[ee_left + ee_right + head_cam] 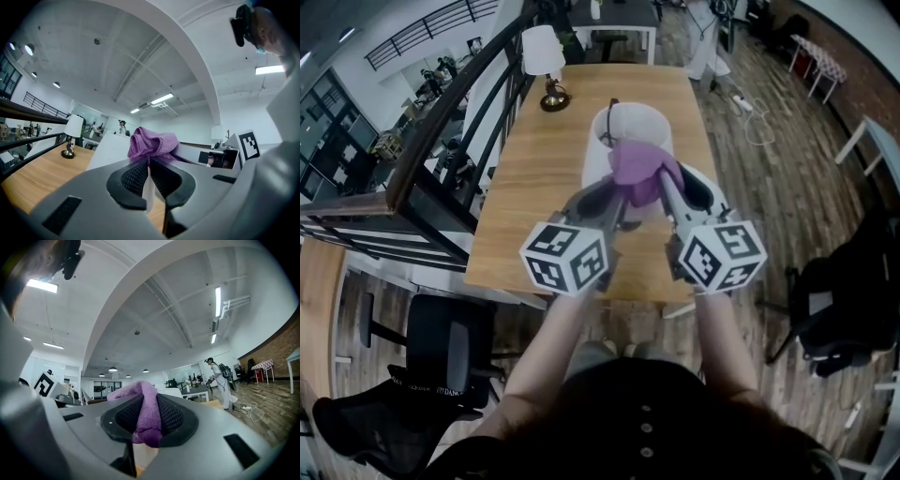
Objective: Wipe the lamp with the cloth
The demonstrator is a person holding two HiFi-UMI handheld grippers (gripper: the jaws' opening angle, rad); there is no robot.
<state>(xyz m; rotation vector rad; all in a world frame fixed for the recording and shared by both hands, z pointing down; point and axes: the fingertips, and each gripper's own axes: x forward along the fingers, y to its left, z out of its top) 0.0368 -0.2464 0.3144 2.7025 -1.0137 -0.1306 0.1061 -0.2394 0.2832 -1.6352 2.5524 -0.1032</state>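
Both grippers are clamped on the purple cloth (pixel 642 173), right on top of the lamp (pixel 628 127).
My left gripper (pixel 148 160) has its jaws pressed almost together, a fold of cloth bunched at their tips; a thin white strip shows in the slit lower down, and I can't tell what it is. My right gripper (pixel 149 403) squeezes a thick roll of cloth between its pads. Cloth sits over the near rim of the lamp's white shade, by the desk's (pixel 534 187) near edge, right of middle. Small table lamp (pixel 546 58) at the far left corner.
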